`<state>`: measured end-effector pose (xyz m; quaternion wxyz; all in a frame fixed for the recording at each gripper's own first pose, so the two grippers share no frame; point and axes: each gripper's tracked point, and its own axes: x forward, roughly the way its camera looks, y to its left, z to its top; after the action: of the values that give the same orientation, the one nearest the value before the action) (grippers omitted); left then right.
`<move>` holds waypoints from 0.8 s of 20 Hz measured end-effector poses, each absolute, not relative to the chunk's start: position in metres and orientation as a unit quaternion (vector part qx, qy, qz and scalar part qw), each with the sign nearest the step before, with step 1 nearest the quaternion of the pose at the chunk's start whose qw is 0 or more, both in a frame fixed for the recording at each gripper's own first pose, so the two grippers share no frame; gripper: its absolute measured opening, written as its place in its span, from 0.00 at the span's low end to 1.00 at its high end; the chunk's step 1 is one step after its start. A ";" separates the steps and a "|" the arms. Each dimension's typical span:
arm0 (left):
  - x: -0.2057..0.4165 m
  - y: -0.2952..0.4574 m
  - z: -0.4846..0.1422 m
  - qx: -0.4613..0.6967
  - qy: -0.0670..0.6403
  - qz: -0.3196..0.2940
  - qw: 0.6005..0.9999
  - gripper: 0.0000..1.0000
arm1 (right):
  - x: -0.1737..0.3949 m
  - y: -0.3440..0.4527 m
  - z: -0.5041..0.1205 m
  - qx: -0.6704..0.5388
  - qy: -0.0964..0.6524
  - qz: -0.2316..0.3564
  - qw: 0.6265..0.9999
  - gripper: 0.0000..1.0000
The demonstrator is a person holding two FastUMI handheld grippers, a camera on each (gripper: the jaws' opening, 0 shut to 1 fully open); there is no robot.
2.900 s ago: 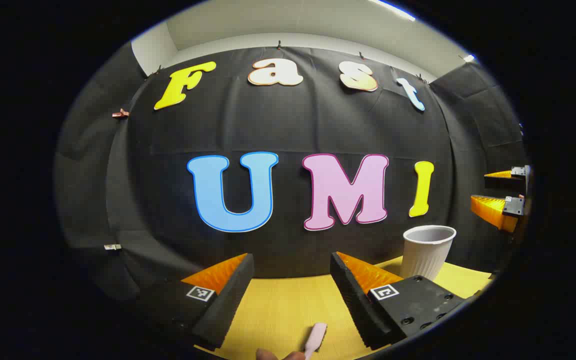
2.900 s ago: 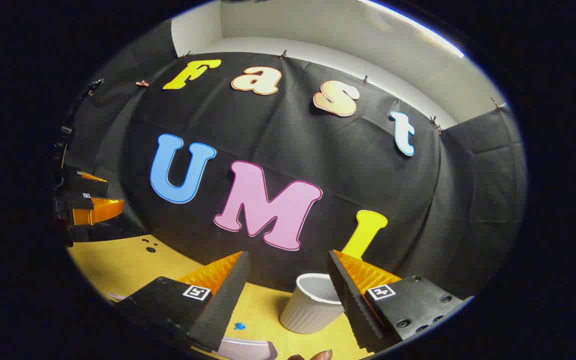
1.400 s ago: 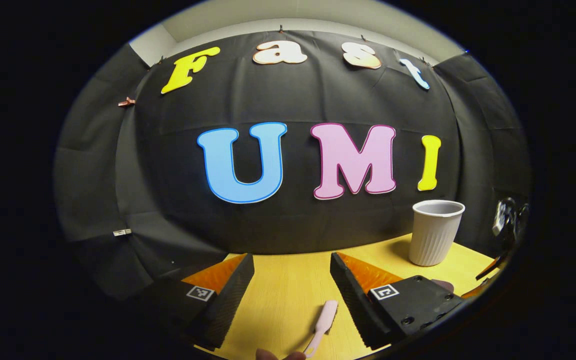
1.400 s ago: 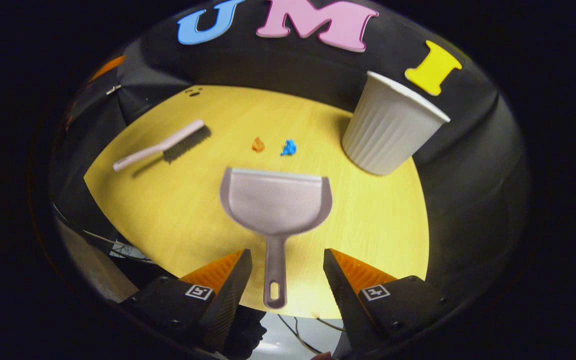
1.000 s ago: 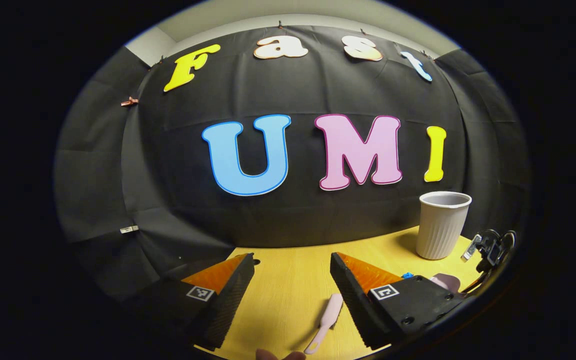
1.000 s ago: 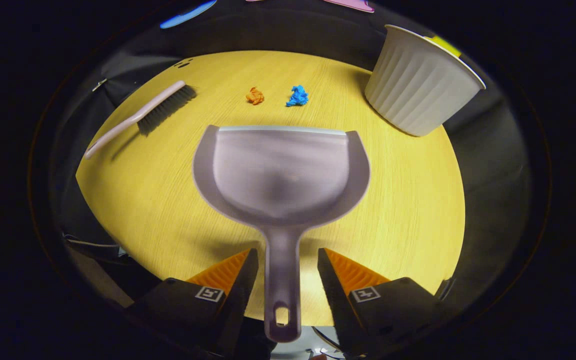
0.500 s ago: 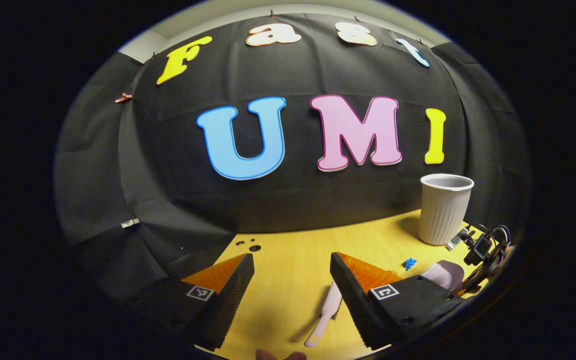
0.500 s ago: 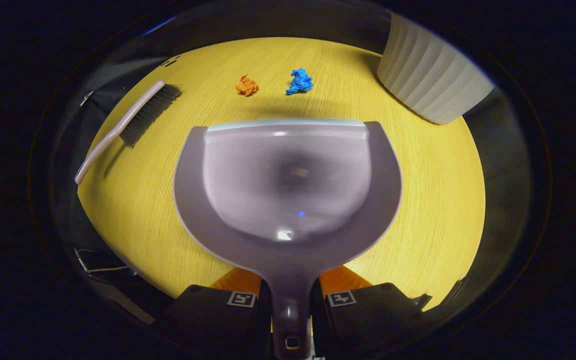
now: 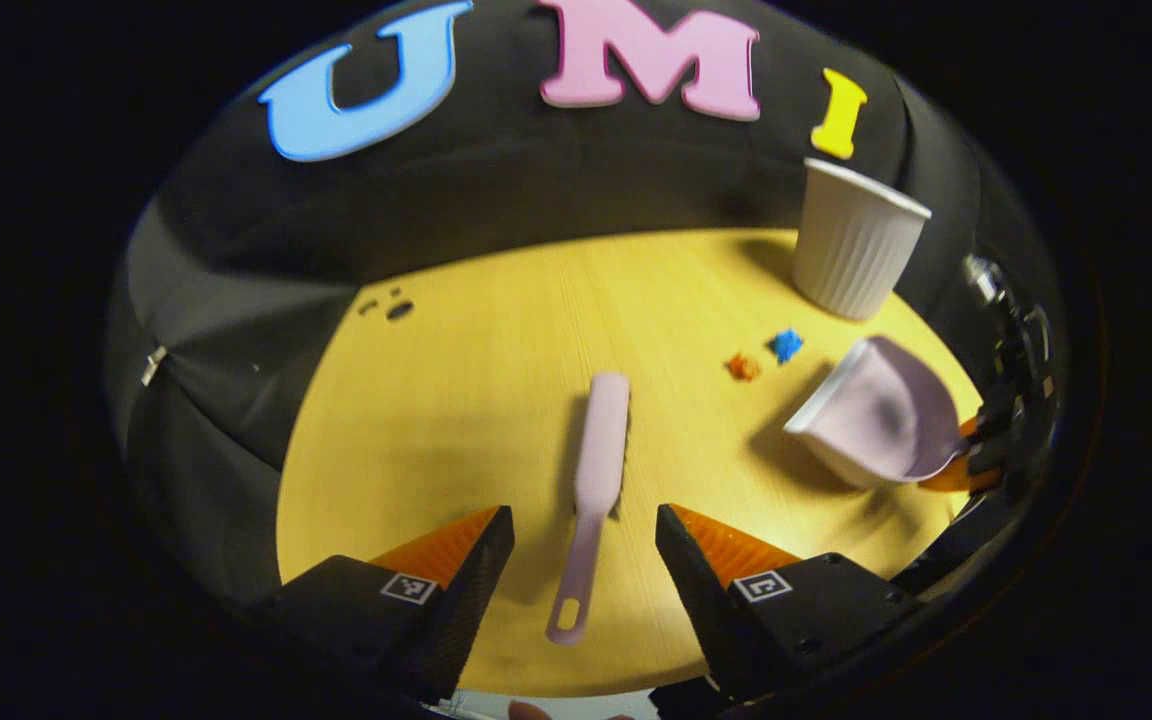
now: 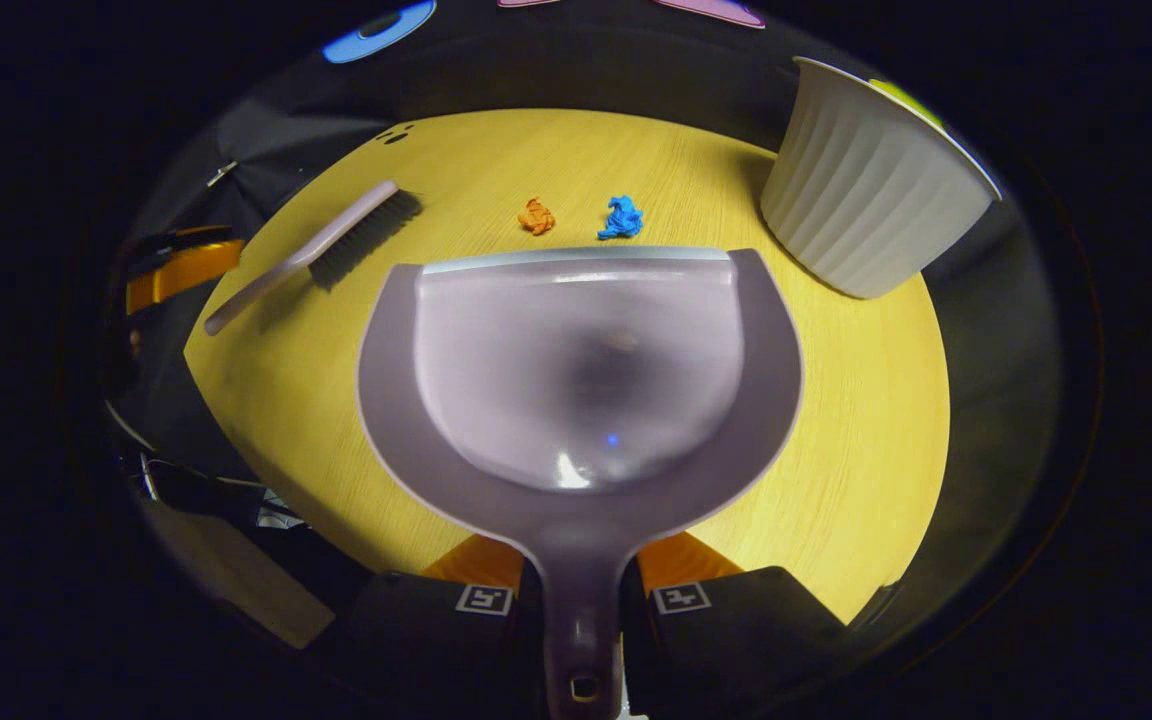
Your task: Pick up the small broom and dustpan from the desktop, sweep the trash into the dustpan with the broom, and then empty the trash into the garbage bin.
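Ok so from where I'm sitting: in the right gripper view my right gripper [image 10: 581,585] is clamped on the handle of the dustpan [image 10: 576,370], both fingers squeezing it from either side. The pan is a pale lilac-grey scoop pointing away from me, its front lip just short of two bits of trash on the counter [image 10: 856,470]. One is an orange paper wad [image 10: 536,215], the other a blue paper wad [image 10: 621,218], sitting near each other but apart. Past them on the right is the garbage bin [image 10: 866,200], a white ribbed cup-shaped thing, upright at the far edge of the yellow wood top. Off to the left lies the small broom [image 10: 321,250], dark bristles down on the counter, handle running toward the near left edge.

In the left gripper view my left gripper [image 9: 581,545] is spread wide, holding nothing, hovering over the broom's handle end. The broom [image 9: 596,480] lies lengthwise between the fingers, its hanging-hole end nearest me and its head pointing away. I can't tell whether the fingers are touching the counter. Further out on the right the dustpan [image 9: 876,410] is tipped up, with the other gripper at its handle near the counter edge, and the bin [image 9: 856,250] stands beyond that by the black cloth wall [image 9: 496,200].
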<state>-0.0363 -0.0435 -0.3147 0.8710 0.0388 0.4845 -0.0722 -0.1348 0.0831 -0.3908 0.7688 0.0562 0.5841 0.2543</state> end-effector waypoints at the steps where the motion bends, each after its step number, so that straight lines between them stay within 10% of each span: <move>1: -0.036 -0.045 -0.329 0.043 0.504 -0.078 0.859 0.90 | -0.136 0.080 -0.387 0.053 0.581 0.258 0.770 0.36; 11: -0.016 -0.053 -0.412 0.035 0.591 -0.103 0.799 0.71 | -0.136 0.068 -0.381 0.047 0.584 0.261 0.767 0.36; 14: -0.006 -0.050 -0.411 0.058 0.591 -0.098 0.798 0.32 | -0.132 0.067 -0.383 0.047 0.588 0.266 0.762 0.36; 16: 0.013 -0.049 -0.399 0.079 0.571 -0.100 0.811 0.27 | -0.128 0.064 -0.385 0.036 0.598 0.281 0.750 0.36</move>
<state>0.0135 -0.0493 -0.3992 0.8111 0.0787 0.5709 -0.1003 -0.1281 0.0642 -0.3848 0.7499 0.0359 0.5978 0.2811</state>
